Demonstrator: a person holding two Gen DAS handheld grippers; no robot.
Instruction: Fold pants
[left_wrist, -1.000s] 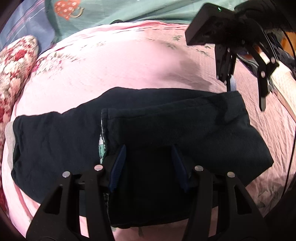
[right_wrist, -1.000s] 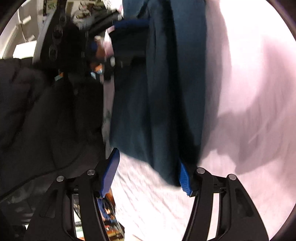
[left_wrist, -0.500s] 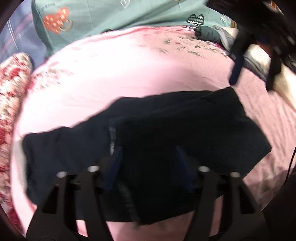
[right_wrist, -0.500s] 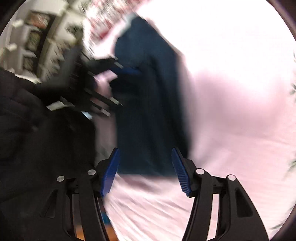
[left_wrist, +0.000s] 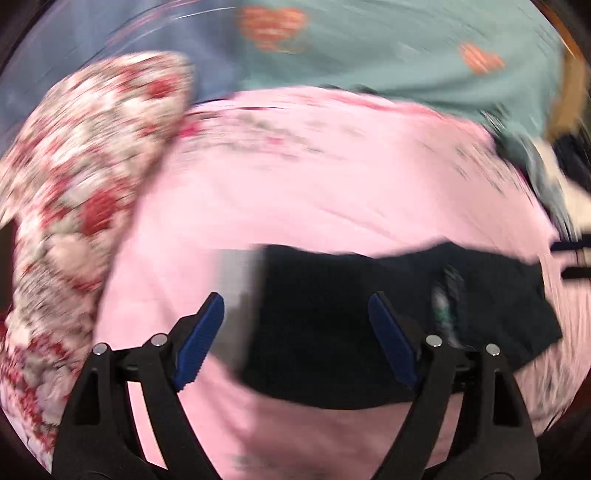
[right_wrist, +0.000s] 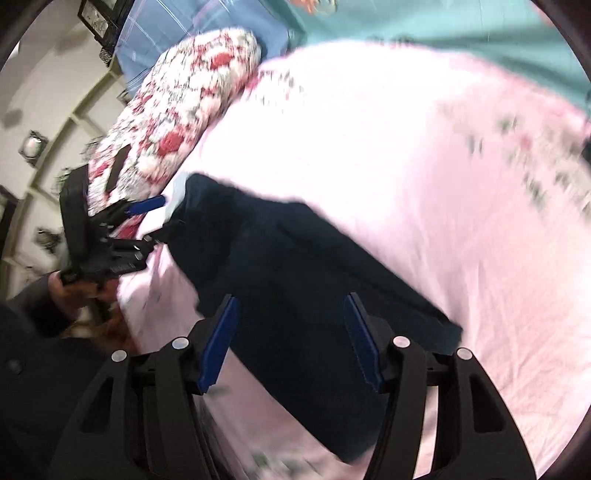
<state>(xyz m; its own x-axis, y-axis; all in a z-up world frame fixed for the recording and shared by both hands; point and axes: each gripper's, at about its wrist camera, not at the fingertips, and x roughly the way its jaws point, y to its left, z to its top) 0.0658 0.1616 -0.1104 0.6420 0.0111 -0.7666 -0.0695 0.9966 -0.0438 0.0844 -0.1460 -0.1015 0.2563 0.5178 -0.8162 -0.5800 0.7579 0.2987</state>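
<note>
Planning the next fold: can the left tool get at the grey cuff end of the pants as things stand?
Probably yes. The left tool is open just above the pants, and the grey cuff lies uncovered on the pink sheet ahead.

No readable text, labels or numbers anywhere.

One pants (left_wrist: 373, 325) – one floral pillow (left_wrist: 85, 177) – two grippers: left gripper (left_wrist: 295, 332), right gripper (right_wrist: 291, 339)

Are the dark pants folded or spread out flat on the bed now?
Folded. The pants lie as a compact doubled bundle on the pink sheet, with neither open claw gripping them.
</note>
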